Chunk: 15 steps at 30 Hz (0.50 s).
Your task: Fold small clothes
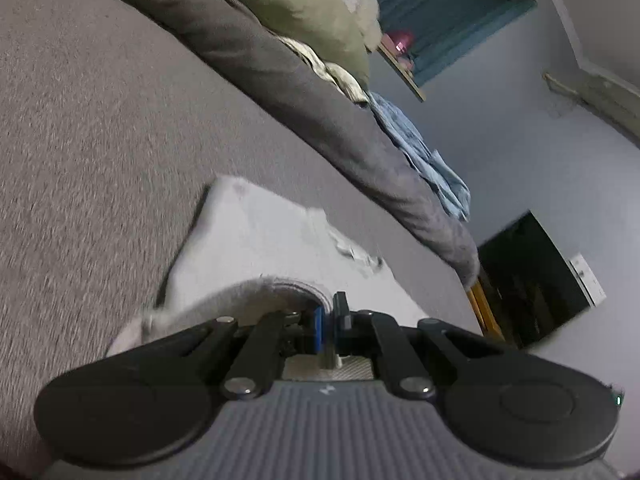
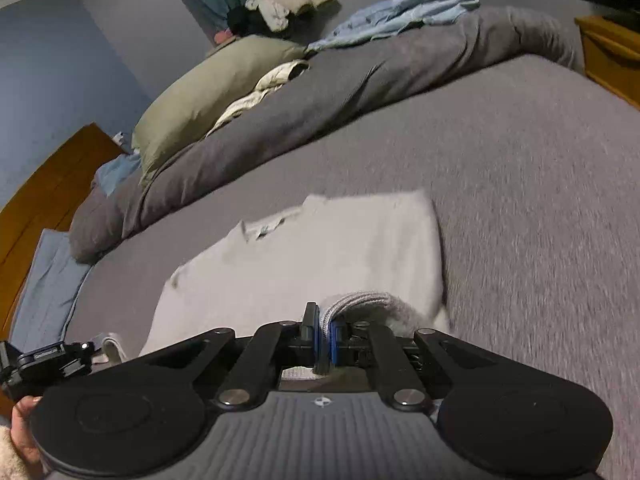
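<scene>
A small white garment [image 1: 264, 240] lies on the grey bed cover [image 1: 88, 128], its near edge lifted and curled over. My left gripper [image 1: 328, 316] is shut on that lifted hem at one corner. In the right wrist view the same white garment [image 2: 320, 248] spreads flat ahead, and my right gripper [image 2: 326, 332] is shut on its ribbed near edge, which bulges up just right of the pads. The other gripper [image 2: 48, 360] shows at the lower left of that view with a hand [image 2: 24, 436] behind it.
A rolled dark grey duvet [image 2: 360, 80] runs across the bed beyond the garment, with an olive pillow [image 2: 208, 92] and a crumpled light blue cloth [image 2: 404, 12] behind it. A wooden headboard [image 2: 52, 184] stands at the left and a wooden nightstand [image 2: 608, 56] at the right.
</scene>
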Each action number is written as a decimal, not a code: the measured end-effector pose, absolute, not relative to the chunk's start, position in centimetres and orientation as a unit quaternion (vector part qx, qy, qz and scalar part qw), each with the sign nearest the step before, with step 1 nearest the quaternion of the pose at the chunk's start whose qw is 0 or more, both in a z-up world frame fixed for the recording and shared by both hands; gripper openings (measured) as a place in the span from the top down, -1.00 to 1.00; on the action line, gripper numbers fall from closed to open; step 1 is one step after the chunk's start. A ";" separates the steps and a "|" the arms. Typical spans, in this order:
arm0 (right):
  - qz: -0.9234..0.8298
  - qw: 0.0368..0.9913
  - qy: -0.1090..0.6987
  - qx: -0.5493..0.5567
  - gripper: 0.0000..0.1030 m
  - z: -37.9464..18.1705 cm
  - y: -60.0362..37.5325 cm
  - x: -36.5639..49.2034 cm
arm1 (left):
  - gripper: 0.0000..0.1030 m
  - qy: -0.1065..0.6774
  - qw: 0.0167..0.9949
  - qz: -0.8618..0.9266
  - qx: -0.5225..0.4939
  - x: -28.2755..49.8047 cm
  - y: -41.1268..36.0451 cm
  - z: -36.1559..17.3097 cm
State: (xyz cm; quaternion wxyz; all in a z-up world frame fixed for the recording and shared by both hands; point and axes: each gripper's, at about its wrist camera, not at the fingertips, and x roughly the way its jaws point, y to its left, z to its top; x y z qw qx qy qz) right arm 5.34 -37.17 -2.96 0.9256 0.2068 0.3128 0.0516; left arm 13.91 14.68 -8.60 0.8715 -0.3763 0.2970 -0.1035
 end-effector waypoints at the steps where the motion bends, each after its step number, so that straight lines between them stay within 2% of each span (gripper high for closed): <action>1: 0.047 0.927 0.307 0.210 0.88 -3.1 -37.5 6.1 | 1.00 0.296 0.871 -0.096 -0.381 14.7 14.8 -8.8; 8: 0.017 0.927 0.297 0.230 0.88 -5.4 -38.9 12.0 | 1.00 0.339 0.866 -0.051 -0.363 21.1 14.4 -11.6; 15: 0.005 0.929 0.299 0.218 0.88 -6.8 -38.3 16.6 | 1.00 0.331 0.876 -0.039 -0.350 26.0 14.1 -12.7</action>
